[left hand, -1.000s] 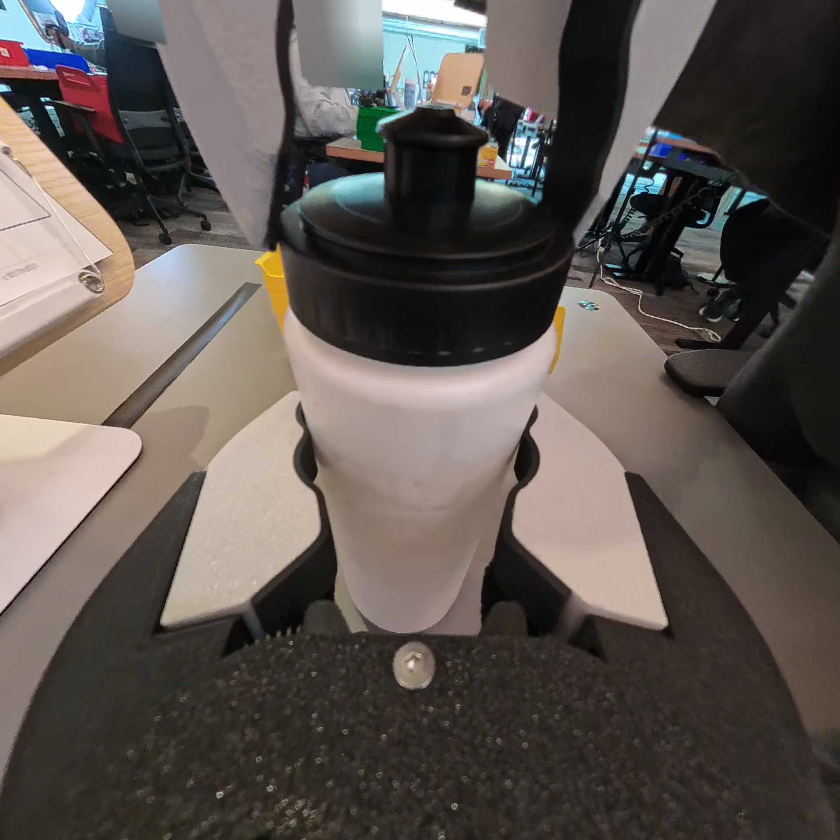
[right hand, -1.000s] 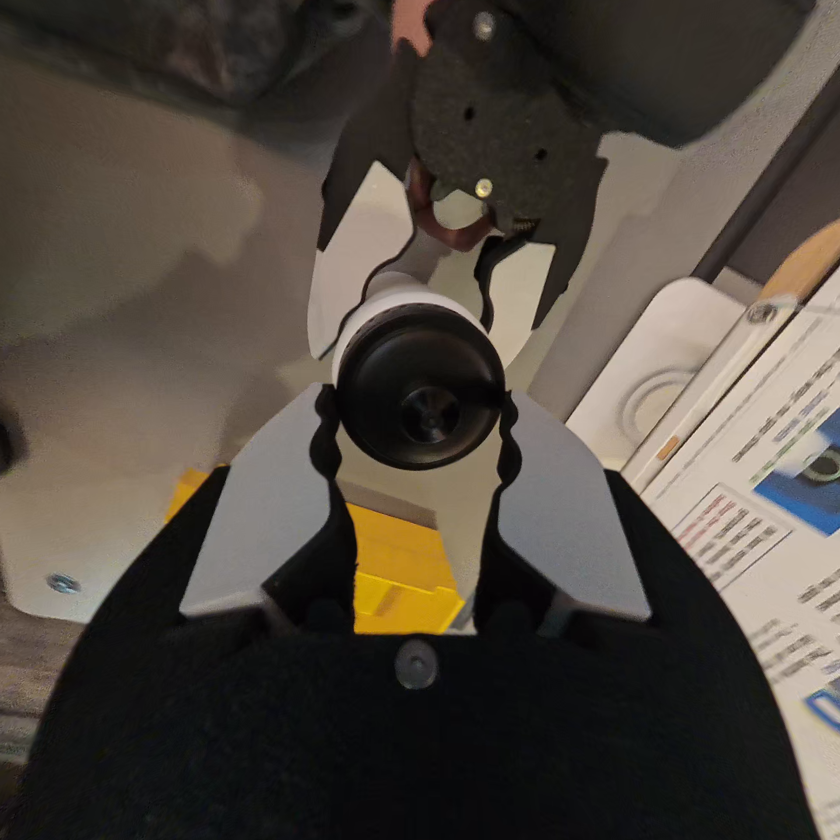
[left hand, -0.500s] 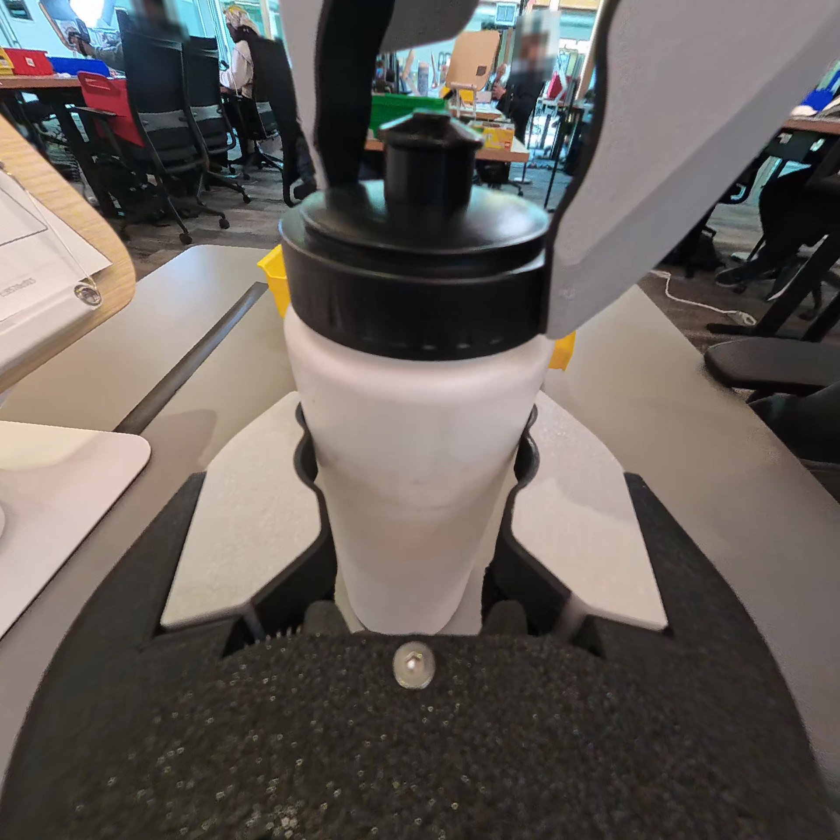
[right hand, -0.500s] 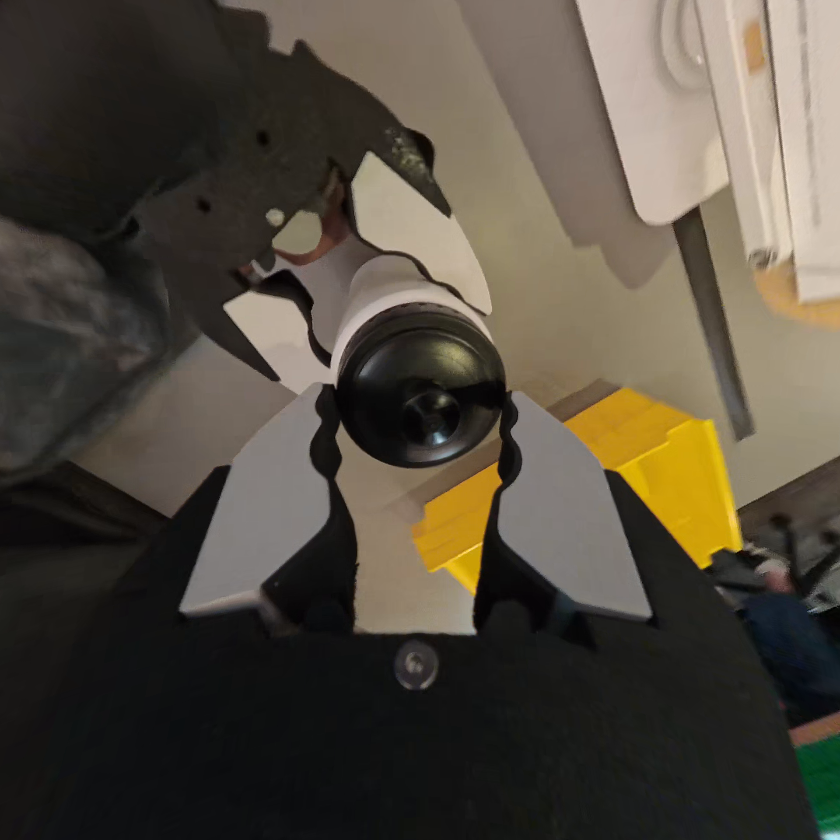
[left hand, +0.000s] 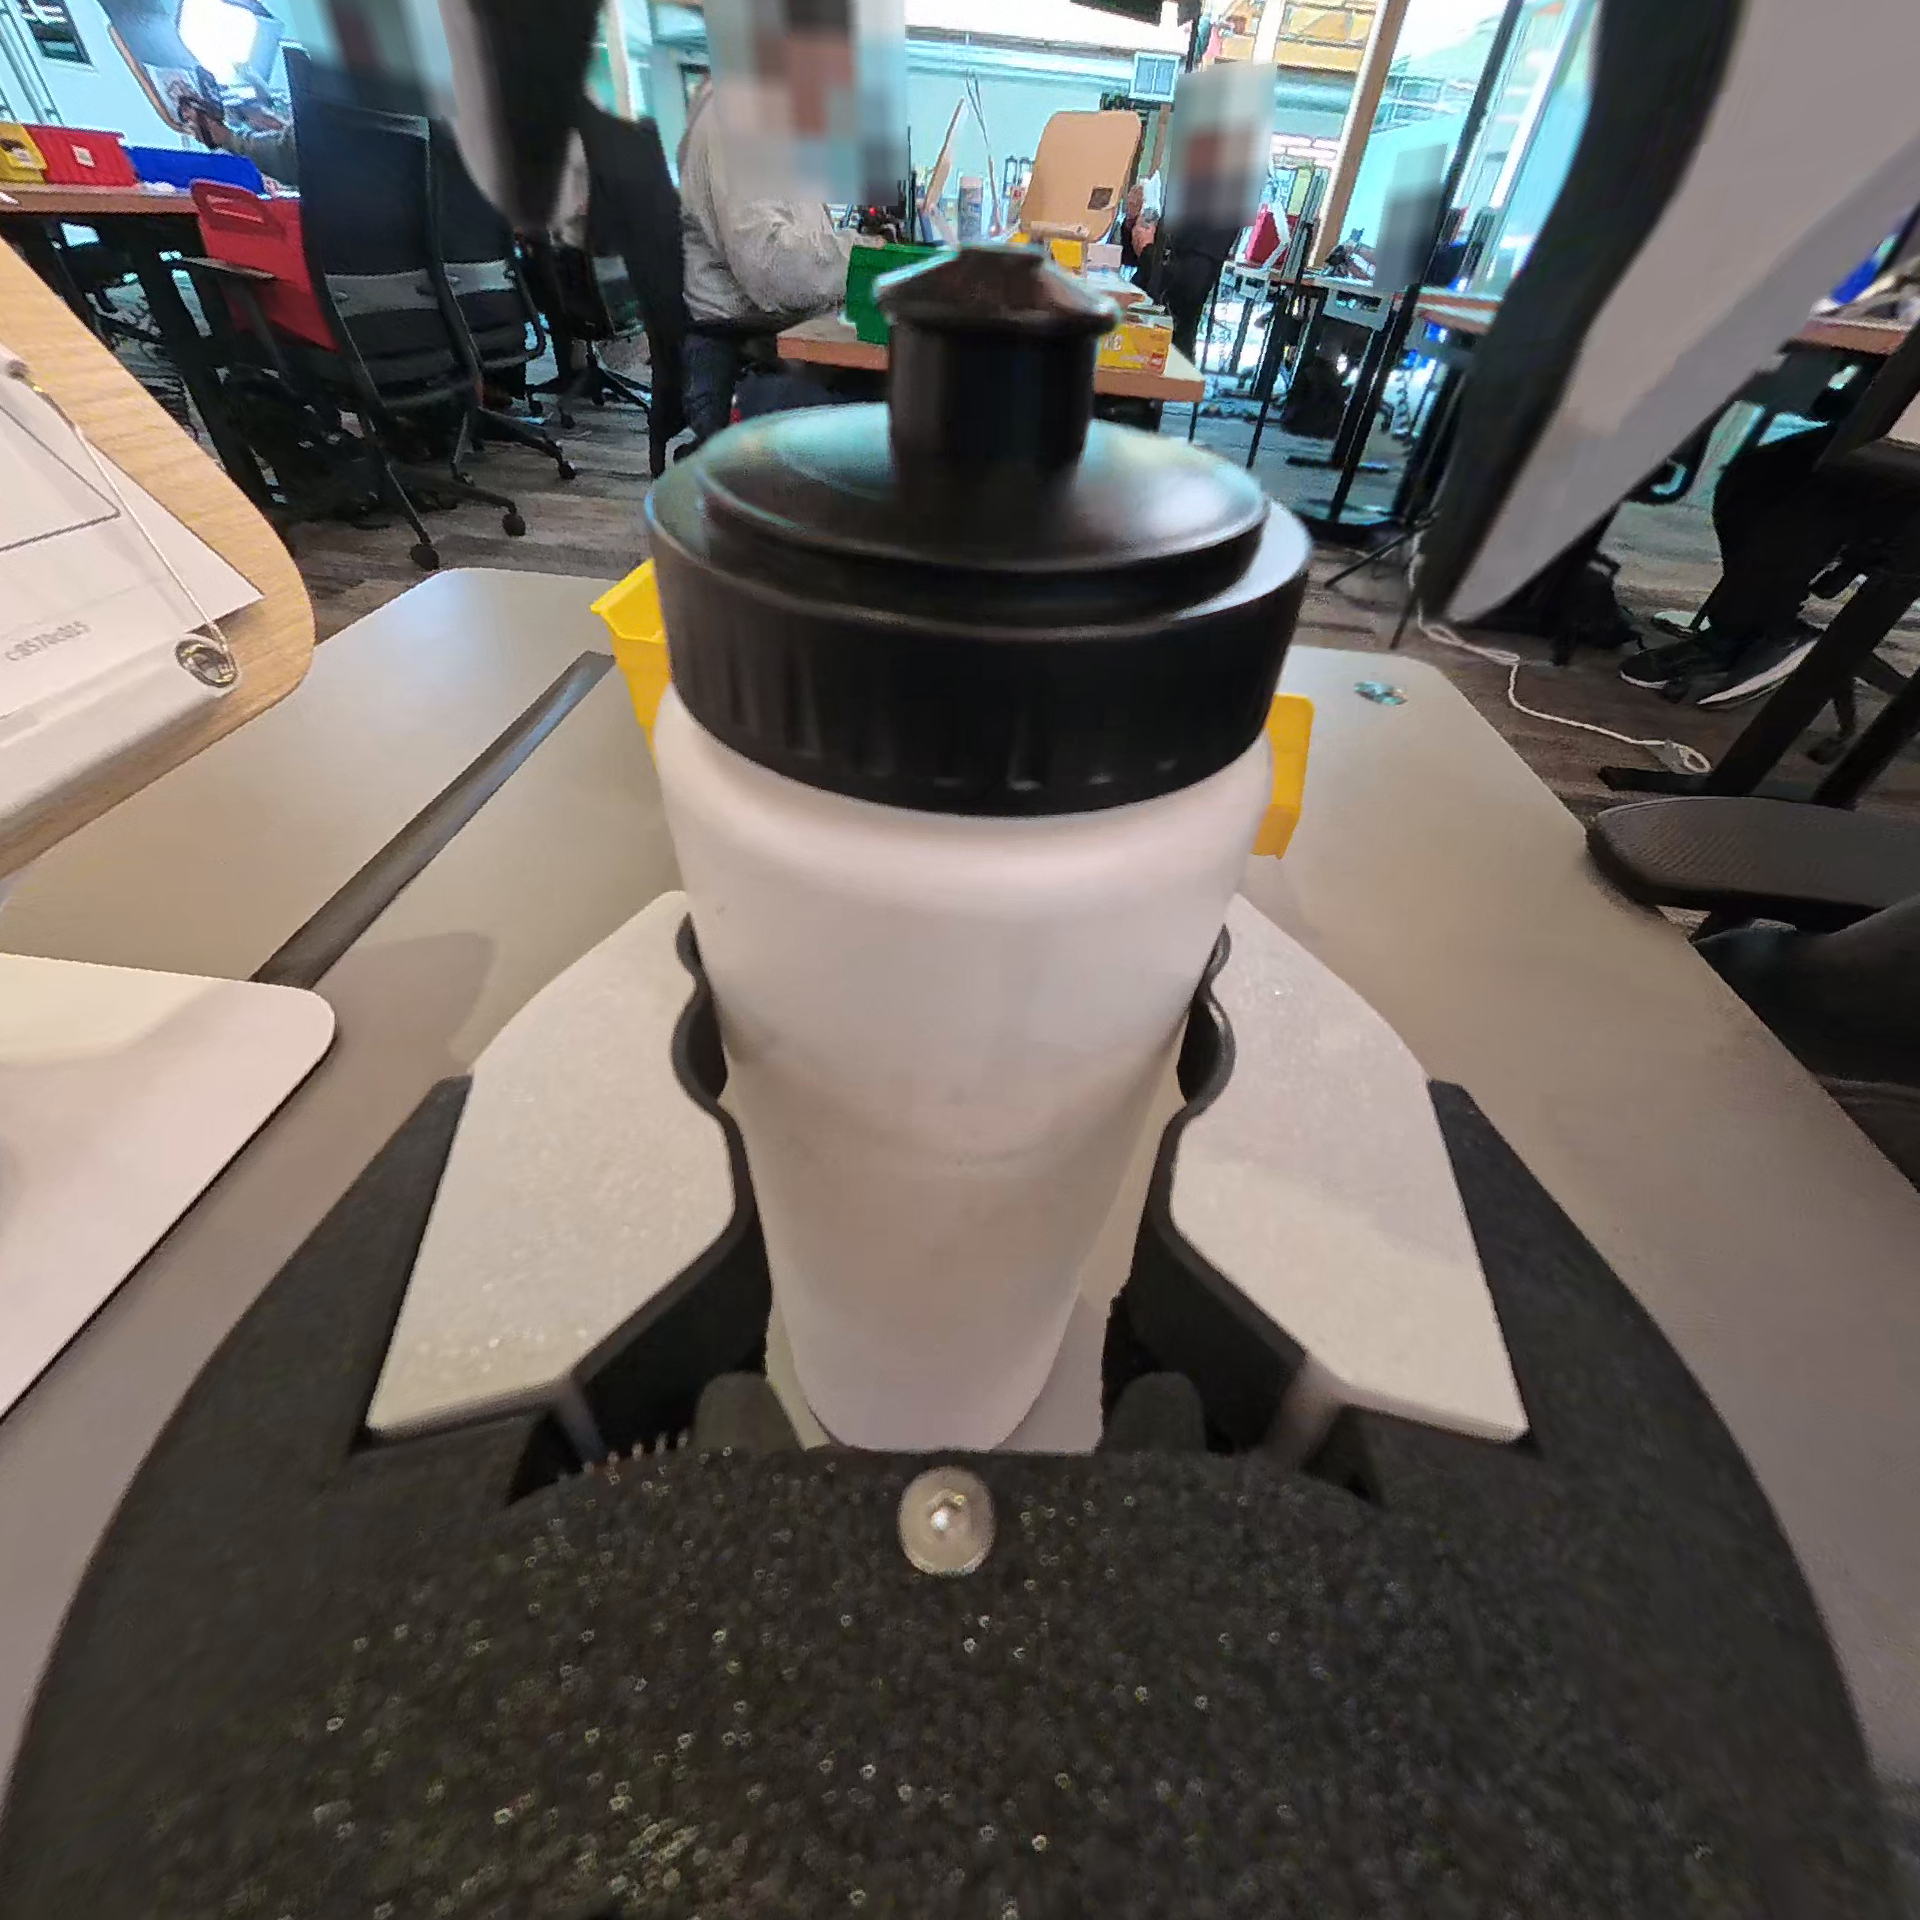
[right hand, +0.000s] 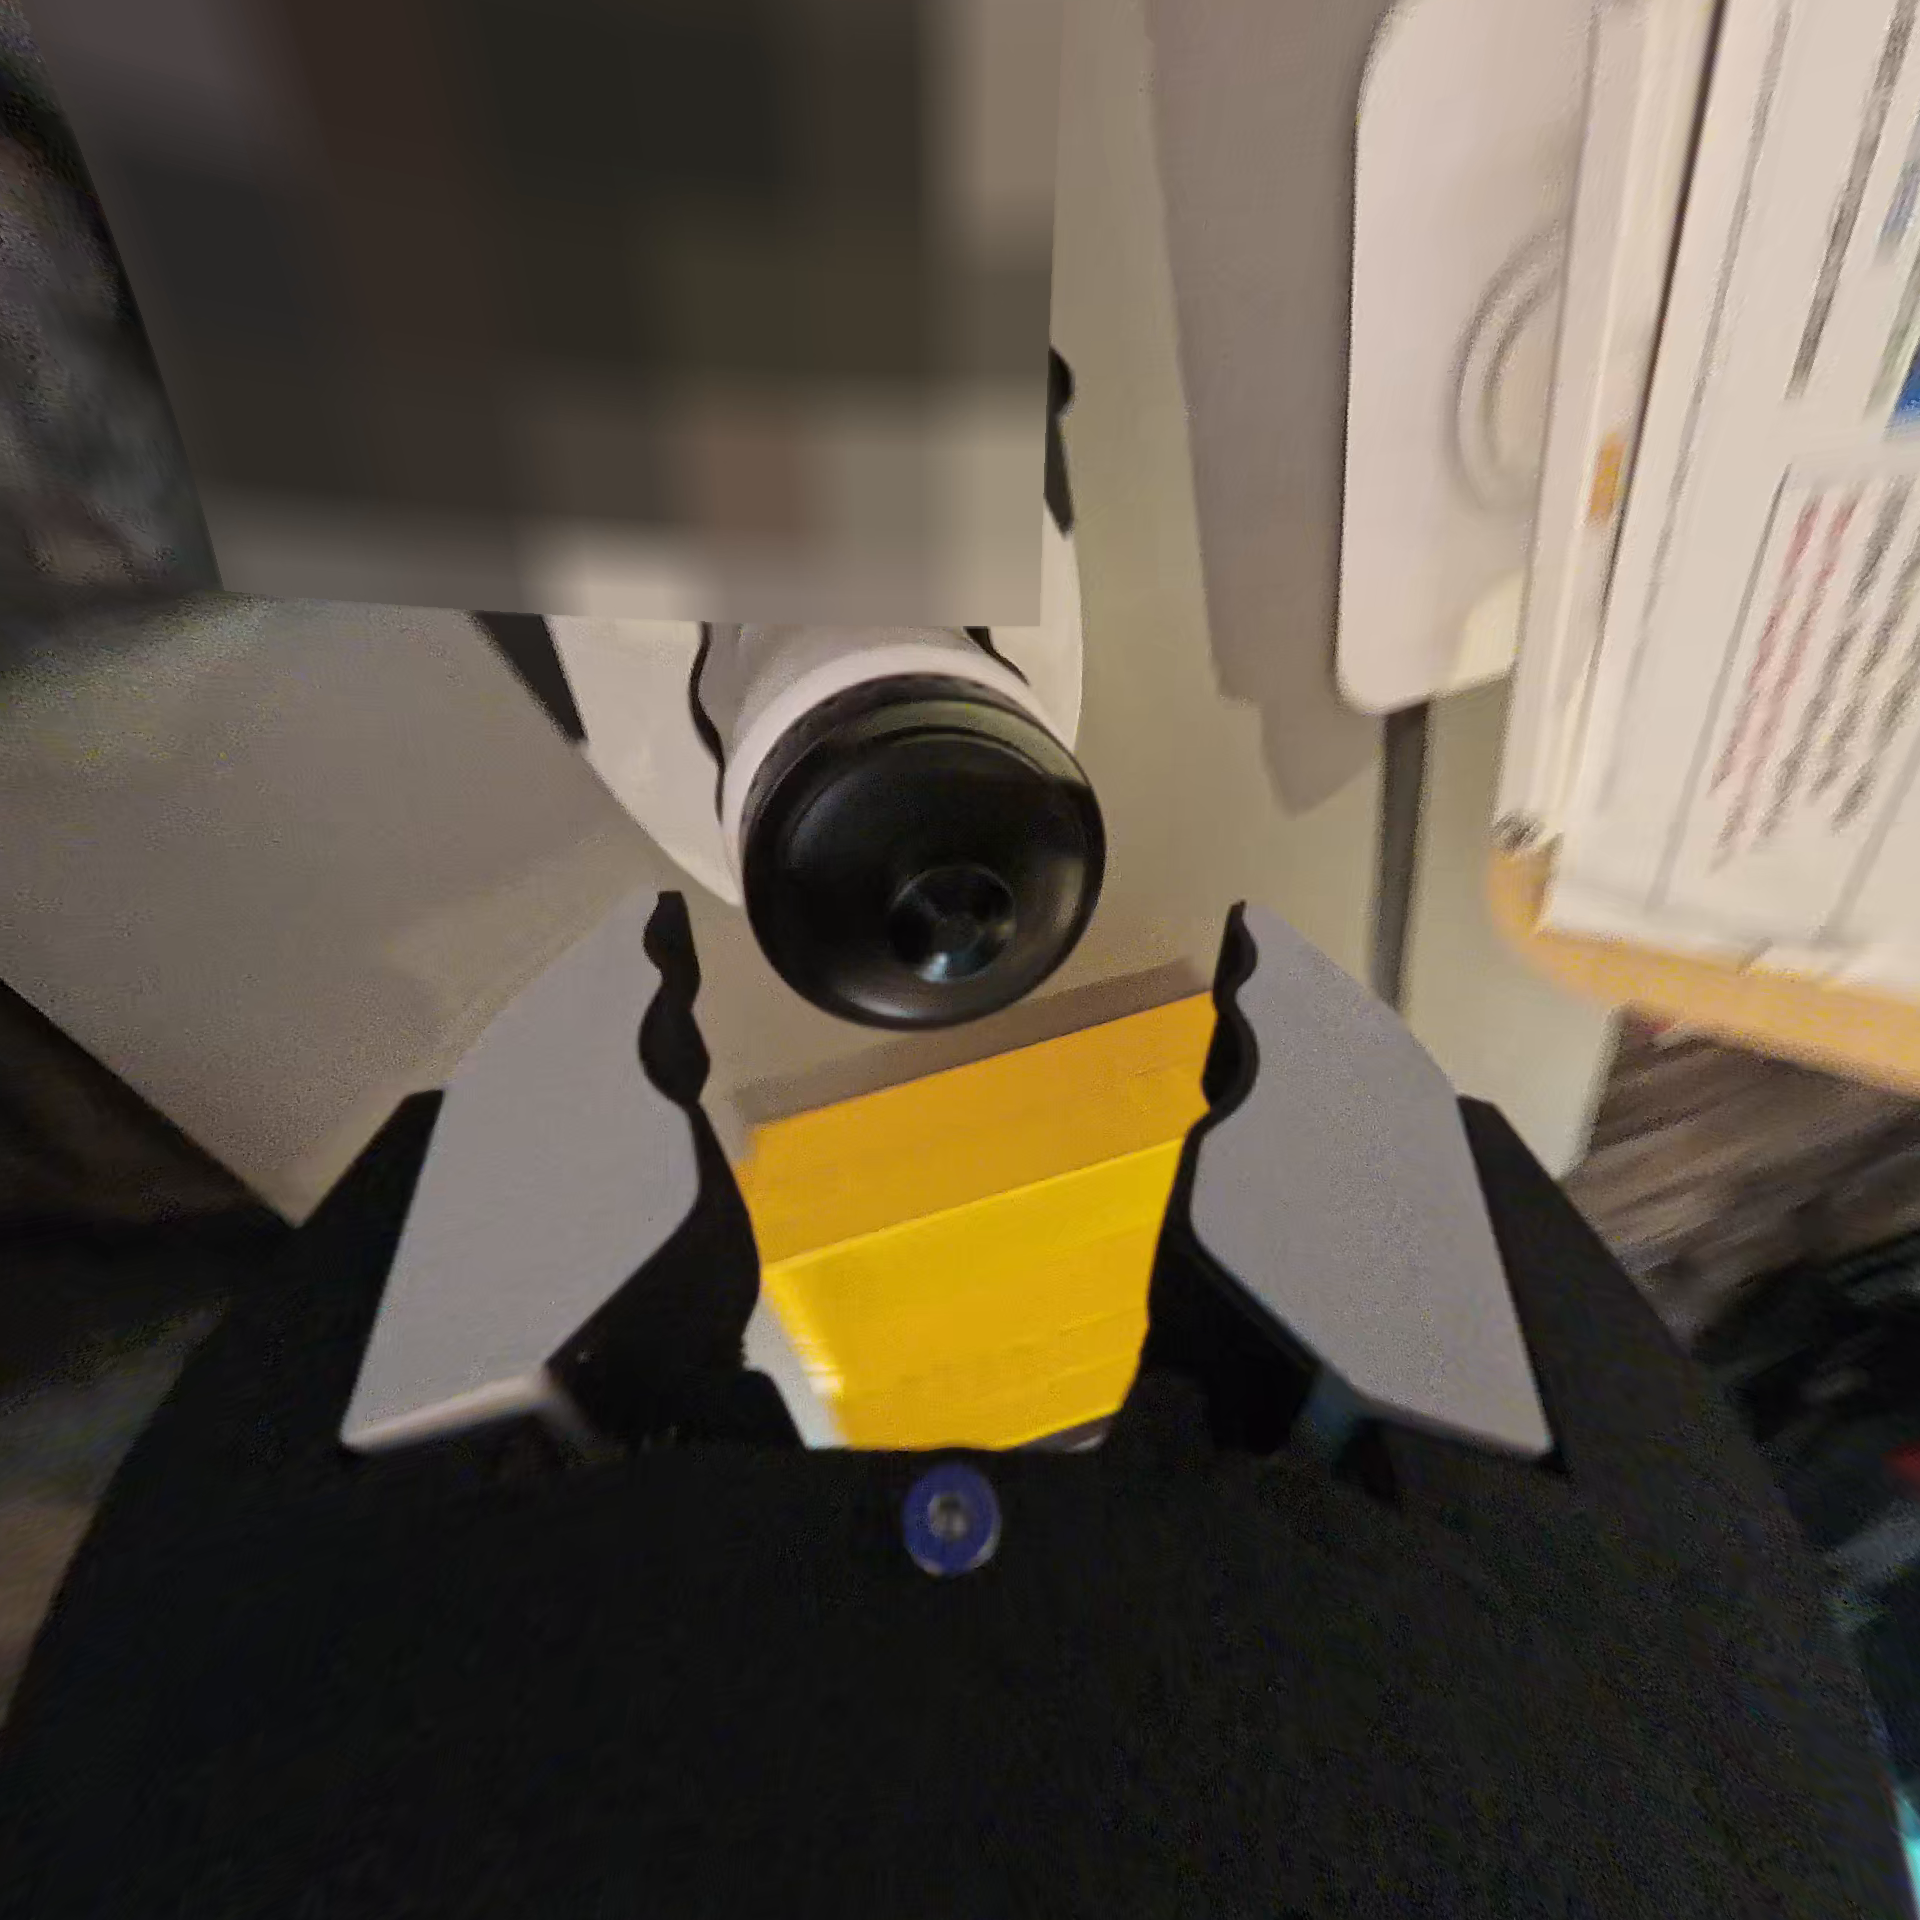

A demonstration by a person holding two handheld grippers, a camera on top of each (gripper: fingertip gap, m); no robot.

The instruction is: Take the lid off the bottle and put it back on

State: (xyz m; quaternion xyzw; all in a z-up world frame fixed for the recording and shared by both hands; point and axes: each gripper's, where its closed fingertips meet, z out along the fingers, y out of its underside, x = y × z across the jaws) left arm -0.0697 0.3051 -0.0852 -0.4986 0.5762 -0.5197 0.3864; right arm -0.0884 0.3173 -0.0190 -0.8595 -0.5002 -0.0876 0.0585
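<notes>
The white bottle [left hand: 956, 1039] stands upright with its black lid [left hand: 971, 634] on, pinched low on its body between my left fingers [left hand: 582, 1195]. My right fingers [right hand: 1340, 1153] are spread, clear of the lid [right hand: 920, 868] on both sides, just short of it. A yellow bin [right hand: 966, 1247] sits right behind the bottle; the grey worktop [left hand: 1475, 935] lies bare to the right edge.
</notes>
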